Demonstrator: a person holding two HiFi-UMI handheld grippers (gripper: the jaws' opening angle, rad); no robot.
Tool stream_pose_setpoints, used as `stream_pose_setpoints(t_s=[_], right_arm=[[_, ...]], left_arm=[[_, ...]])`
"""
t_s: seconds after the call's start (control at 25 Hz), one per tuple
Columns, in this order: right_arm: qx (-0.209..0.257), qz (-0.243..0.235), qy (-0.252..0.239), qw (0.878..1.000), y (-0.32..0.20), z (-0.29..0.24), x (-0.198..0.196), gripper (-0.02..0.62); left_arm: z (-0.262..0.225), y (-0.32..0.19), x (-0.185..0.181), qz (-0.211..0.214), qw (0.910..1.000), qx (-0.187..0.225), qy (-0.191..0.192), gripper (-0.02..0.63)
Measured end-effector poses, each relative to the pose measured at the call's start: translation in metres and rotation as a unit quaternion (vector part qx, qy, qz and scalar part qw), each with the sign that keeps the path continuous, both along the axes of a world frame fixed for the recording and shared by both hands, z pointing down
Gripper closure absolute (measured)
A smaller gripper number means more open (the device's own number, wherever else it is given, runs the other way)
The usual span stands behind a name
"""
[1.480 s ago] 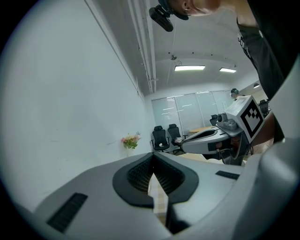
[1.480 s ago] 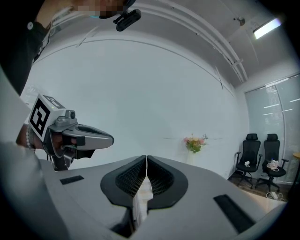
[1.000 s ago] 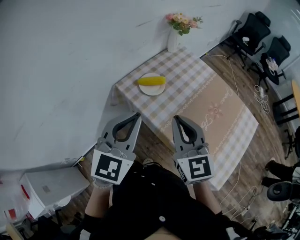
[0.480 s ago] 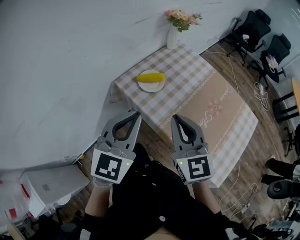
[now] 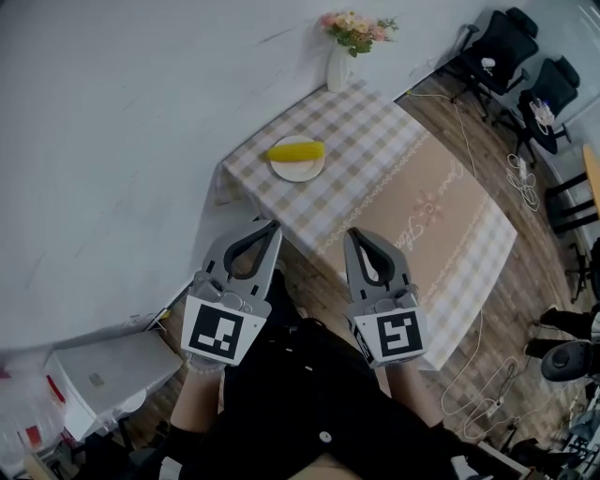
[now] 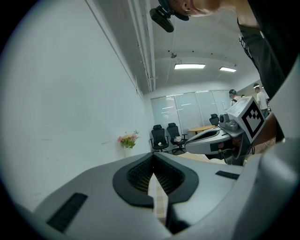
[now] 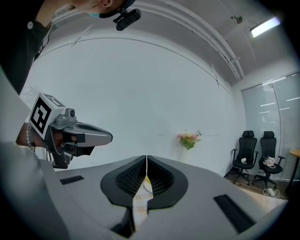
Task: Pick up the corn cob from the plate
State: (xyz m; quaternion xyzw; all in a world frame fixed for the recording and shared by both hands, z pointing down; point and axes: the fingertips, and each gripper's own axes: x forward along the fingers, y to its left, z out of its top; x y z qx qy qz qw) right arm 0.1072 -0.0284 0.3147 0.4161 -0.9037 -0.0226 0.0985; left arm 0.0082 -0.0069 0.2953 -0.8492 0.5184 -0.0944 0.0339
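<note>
At the bottom of the head view, nearest the camera, the person's dark clothing [image 5: 309,412] is seen. Just above it the left gripper [image 5: 274,226] and right gripper [image 5: 351,235] are held side by side, apart from each other, both pointed approx. level toward the table [image 5: 422,234].

The left gripper's fingers are pressed together at the tips w/ nothing btwn them. Only a loop-shaped gap is left behind the tips. The right gripper's fingers are likewise closed tip to tip, nothing held. A marker cube [image 5: 217,336] is carried at the rear of the left gripper, and a second cube [image 5: 394,339] at the rear of the right.

Wood floor [image 5: 319,281] is seen beneath the tips. A white box [image 5: 98,375] is set lower left, by the wall [image 5: 122,141].

Beyond the tips the table is covered w/ a checked cloth w/ a plain beige ctr panel. Toward its far-left corner a white plate [image 5: 298,170] is set. The corn cob [image 5: 296,150] is laid across the plate, lengthwise left to right, well apart from both grippers. In the right gripper view a sliver of yellow is caught through the gap behind the closed tips.

Farther on, a white vase [image 5: 337,70] w/ flowers [image 5: 356,28] is stood at the table's far corner, against the wall. Farthest, upper right, black office chairs [image 5: 506,47] are seen, w/ cables [image 5: 520,183] trailed over the floor.
</note>
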Motion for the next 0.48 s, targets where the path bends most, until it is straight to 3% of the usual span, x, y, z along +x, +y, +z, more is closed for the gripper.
stream_pose_setpoints(t_s=[0.48], right_arm=[[-0.01, 0.034, 0.01, 0.999, -0.041, 0.003, 0.007, 0.552]], left_arm=[[0.002, -0.053, 0.001, 0.031, 0.9995, -0.007, 0.0, 0.594]])
